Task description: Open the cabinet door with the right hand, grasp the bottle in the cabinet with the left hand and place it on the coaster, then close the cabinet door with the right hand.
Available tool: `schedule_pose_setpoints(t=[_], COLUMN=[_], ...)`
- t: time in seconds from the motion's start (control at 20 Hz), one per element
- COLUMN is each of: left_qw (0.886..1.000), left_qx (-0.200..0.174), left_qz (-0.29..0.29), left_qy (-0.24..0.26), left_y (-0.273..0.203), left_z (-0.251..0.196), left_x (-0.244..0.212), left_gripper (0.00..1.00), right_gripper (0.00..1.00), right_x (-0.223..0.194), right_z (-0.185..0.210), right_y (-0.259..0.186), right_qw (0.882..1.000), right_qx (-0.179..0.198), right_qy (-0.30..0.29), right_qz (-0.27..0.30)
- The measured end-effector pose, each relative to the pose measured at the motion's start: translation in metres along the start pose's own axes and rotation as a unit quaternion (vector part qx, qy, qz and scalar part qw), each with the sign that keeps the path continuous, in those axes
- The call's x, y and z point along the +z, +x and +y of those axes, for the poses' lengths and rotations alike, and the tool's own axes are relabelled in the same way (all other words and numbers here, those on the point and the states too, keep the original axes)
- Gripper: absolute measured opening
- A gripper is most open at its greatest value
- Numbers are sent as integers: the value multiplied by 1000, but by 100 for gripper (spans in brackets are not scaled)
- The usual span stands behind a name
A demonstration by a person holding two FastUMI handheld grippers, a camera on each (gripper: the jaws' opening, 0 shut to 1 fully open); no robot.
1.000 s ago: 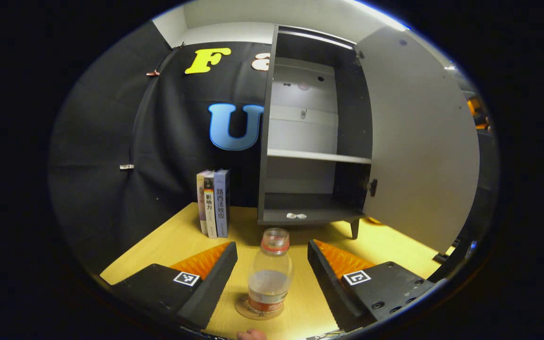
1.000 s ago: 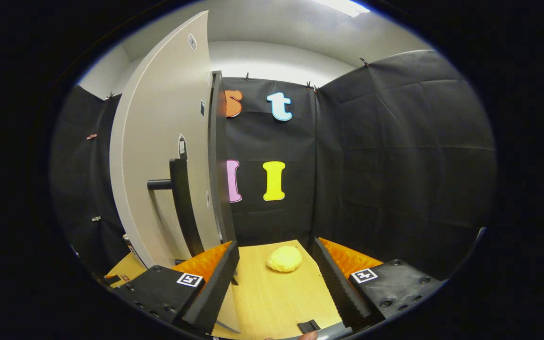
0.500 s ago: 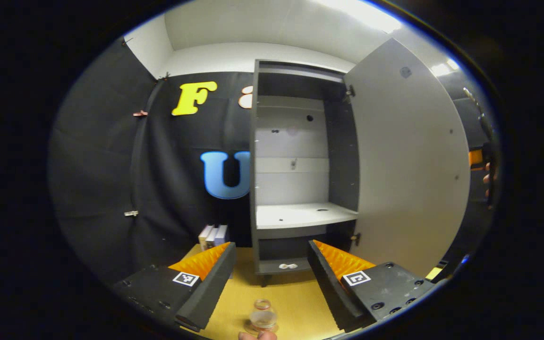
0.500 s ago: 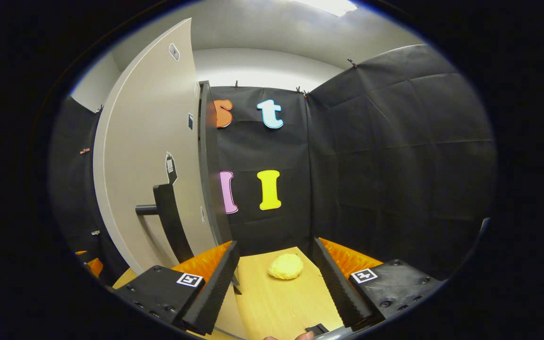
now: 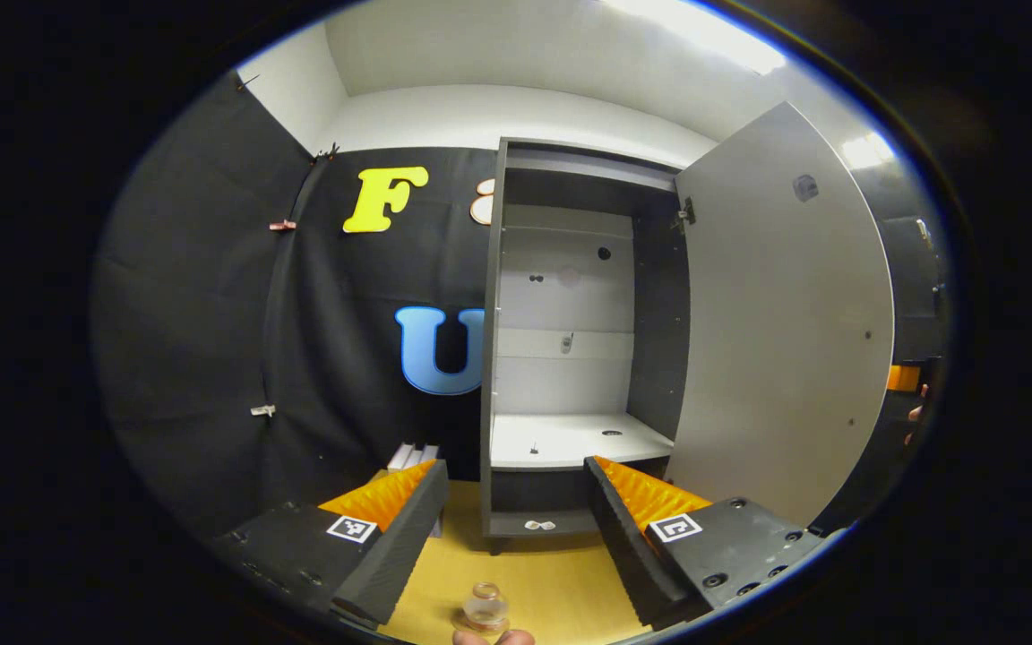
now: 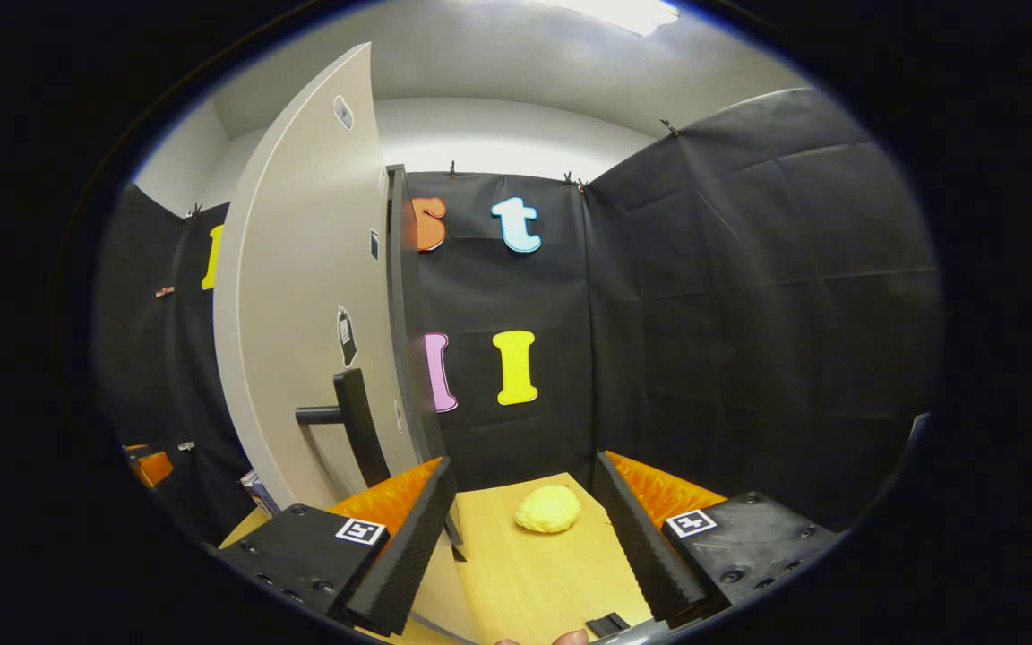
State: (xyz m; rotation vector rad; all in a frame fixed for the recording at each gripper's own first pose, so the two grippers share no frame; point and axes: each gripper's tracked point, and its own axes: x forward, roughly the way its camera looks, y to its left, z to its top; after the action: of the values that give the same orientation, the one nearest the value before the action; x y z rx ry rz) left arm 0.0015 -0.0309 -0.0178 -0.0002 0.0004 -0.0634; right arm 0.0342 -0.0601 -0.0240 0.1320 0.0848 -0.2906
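Note:
The clear bottle (image 5: 485, 606) stands upright on the round coaster (image 5: 467, 623) on the yellow table, seen from above at the bottom edge of the left gripper view. My left gripper (image 5: 511, 537) is open, well above and behind the bottle, with nothing between its fingers. The grey cabinet (image 5: 570, 358) stands open and its shelves are bare. Its door (image 5: 785, 340) is swung out to the right. In the right gripper view my right gripper (image 6: 525, 537) is open, just right of the door (image 6: 310, 296) and its dark bar handle (image 6: 350, 425), touching neither.
Several books (image 5: 416, 452) stand left of the cabinet. A yellow lumpy object (image 6: 548, 509) lies on the table ahead of the right gripper. Two small white bits (image 5: 538, 525) lie on the cabinet floor. Black cloth walls close the booth.
My left gripper has risen and drawn back from the bottle, which stays on the coaster. The right gripper has shifted slightly beside the door handle.

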Motion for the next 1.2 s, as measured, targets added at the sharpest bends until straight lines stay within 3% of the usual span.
schedule_pose_setpoints(t=[0.15,0.5,0.85,1.05,1.2], left_qw=[1000,1000,999,998,998], left_qx=[6,25,48,56,60], left_qz=[0,5,13,14,12], left_qy=[-8,-4,-6,-3,1], left_y=[-4,-16,-31,-34,-37], left_z=[1,7,24,34,36], left_x=[0,-4,-11,-10,-9], left_gripper=[93,95,95,95,95], right_gripper=[97,97,98,98,98], right_x=[2,-10,-21,-29,-29], right_z=[15,91,155,223,236], right_y=[-2,-14,-12,-12,-19], right_qw=[1000,994,982,969,965], right_qx=[16,107,187,242,254], right_qy=[-22,0,16,26,38], right_qz=[-2,20,36,48,50])
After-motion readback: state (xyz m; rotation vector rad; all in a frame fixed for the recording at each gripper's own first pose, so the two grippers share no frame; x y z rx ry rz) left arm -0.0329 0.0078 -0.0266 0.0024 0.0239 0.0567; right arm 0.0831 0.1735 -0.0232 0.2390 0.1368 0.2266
